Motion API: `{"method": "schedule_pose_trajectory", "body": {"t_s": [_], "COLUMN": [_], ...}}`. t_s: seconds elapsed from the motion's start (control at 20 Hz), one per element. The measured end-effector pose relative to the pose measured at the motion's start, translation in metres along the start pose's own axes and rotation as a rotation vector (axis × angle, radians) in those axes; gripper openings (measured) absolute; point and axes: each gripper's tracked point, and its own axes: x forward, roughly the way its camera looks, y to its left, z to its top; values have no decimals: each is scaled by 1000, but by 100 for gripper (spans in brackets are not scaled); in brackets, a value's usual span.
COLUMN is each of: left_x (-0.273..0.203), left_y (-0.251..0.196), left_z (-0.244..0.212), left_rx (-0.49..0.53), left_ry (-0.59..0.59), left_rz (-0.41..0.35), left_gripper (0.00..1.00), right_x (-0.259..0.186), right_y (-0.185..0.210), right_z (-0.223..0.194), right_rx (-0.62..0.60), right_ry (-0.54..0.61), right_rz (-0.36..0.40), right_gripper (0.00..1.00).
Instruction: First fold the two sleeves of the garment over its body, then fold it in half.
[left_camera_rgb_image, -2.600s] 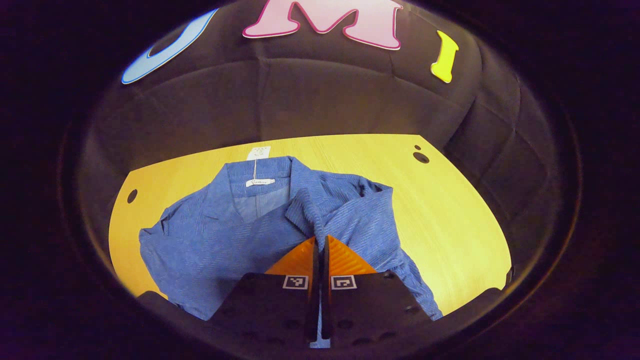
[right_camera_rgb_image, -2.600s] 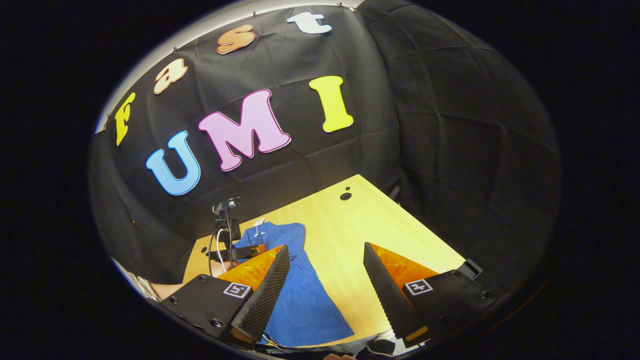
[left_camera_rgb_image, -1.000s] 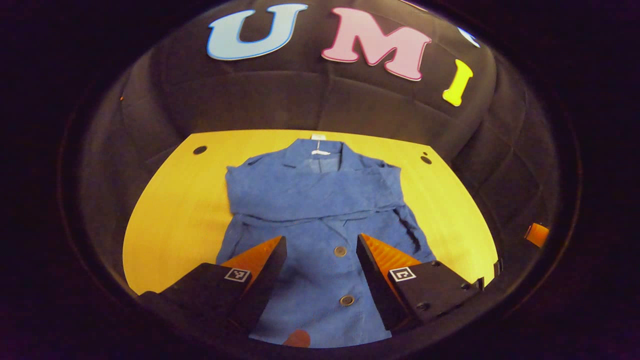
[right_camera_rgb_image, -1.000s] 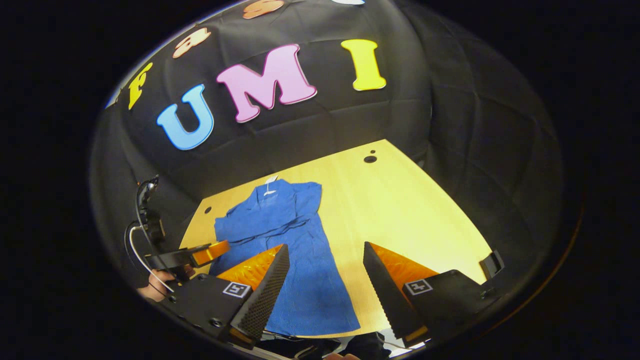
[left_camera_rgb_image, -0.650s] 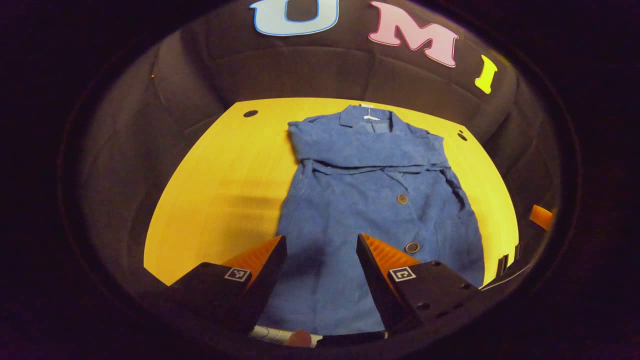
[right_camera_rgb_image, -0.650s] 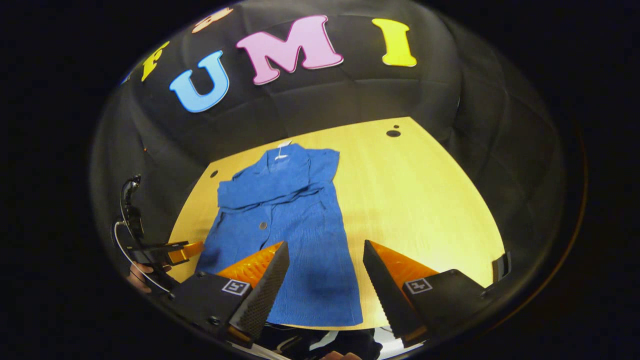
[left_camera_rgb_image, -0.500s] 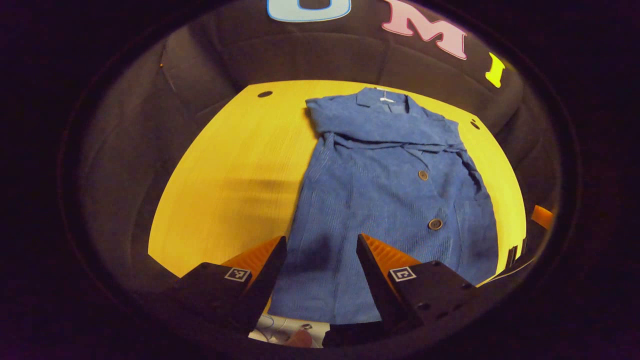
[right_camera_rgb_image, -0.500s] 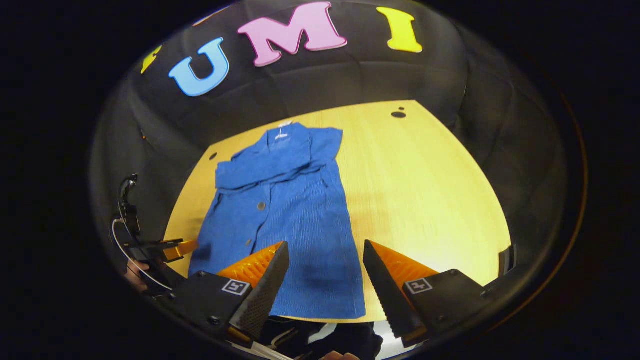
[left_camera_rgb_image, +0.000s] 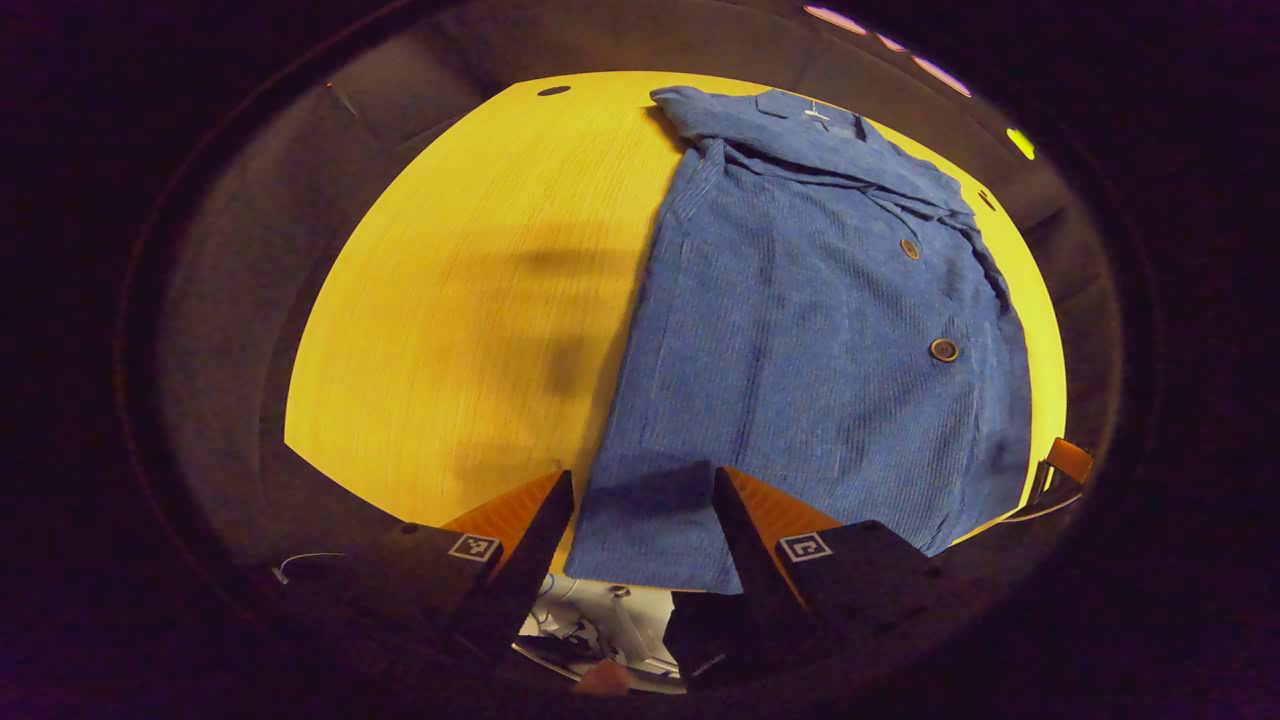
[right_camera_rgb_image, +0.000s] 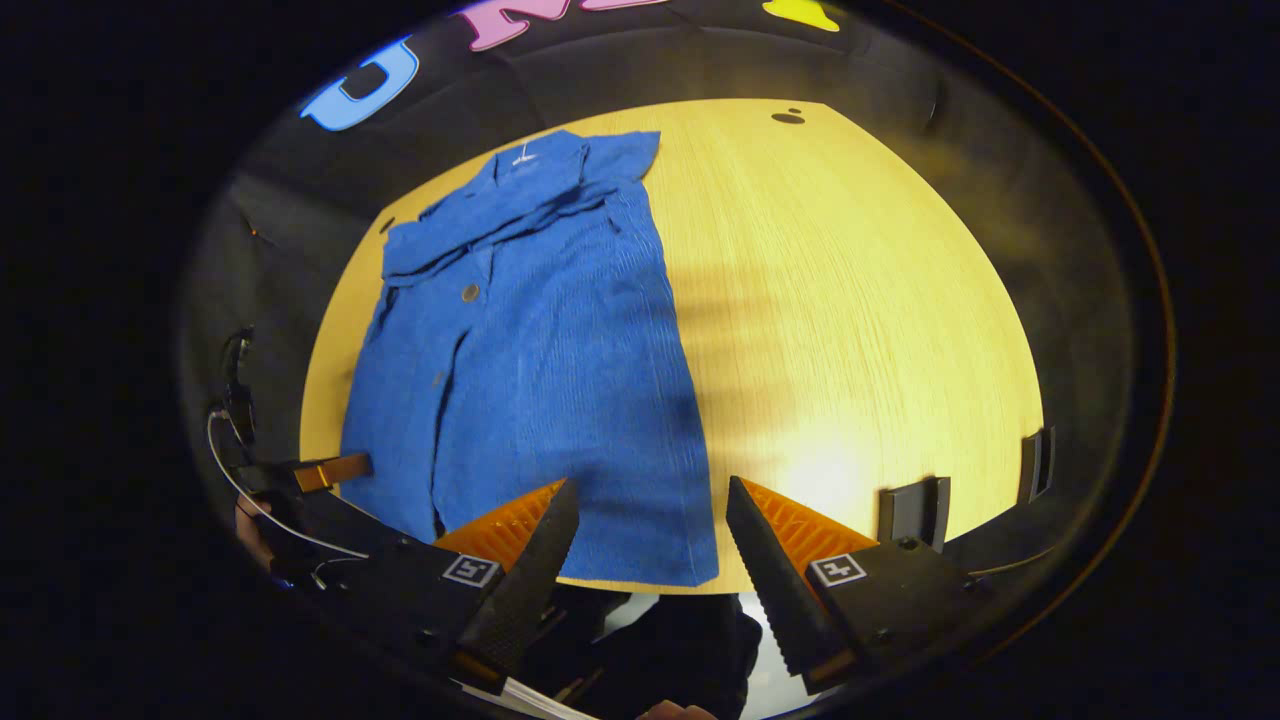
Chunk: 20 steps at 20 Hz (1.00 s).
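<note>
two fingers of the left gripper (left_camera_rgb_image: 638, 505) stand well apart at the bottom of the left gripper view, with nothing between them; they hang over the near hem of the shirt (left_camera_rgb_image: 800, 330). the shirt lies flat on the worktop (left_camera_rgb_image: 460, 300), blue, collar at the far end and hem at the near edge. both sleeves (left_camera_rgb_image: 800, 150) lie folded across the chest in a band just under the collar. two buttons (left_camera_rgb_image: 943, 349) show down the front. the shirt sits toward the right side of the worktop in this view, with bare wood to its left. a shadow falls on the hem between the fingers. at the right edge, beside the shirt's lower corner, a fingertip of the right gripper (left_camera_rgb_image: 1068, 462) shows.

in the right gripper view, the right gripper (right_camera_rgb_image: 650, 520) is also wide open and holds nothing; its fingers frame the shirt's (right_camera_rgb_image: 540, 340) near right hem corner from above. here the shirt lies on the left part of the worktop (right_camera_rgb_image: 860, 300), collar far, hem reaching the near edge, sleeves (right_camera_rgb_image: 500, 215) folded over the upper body. a button (right_camera_rgb_image: 469, 292) shows below the sleeve band. at the left edge, by the shirt's lower left corner, the left gripper (right_camera_rgb_image: 325, 470) shows with a cable, held by a hand (right_camera_rgb_image: 245, 520). two dark clips (right_camera_rgb_image: 912, 510) sit on the near right edge of the worktop.
</note>
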Motion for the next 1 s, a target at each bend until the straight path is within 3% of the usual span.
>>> {"method": "schedule_pose_trajectory", "body": {"t_s": [0.55,1.0], "left_x": [2,1], "left_y": [3,-10], "left_z": [-17,-22], "left_rx": [98,100], "left_ry": [79,108], "left_rz": [8,-4], "left_gripper": [84,84], "right_x": [17,33], "right_y": [-20,-12], "right_z": [-35,-43], "right_rx": [-38,-64], "right_ry": [101,157], "right_rz": [-70,-98], "right_gripper": [97,100]}}
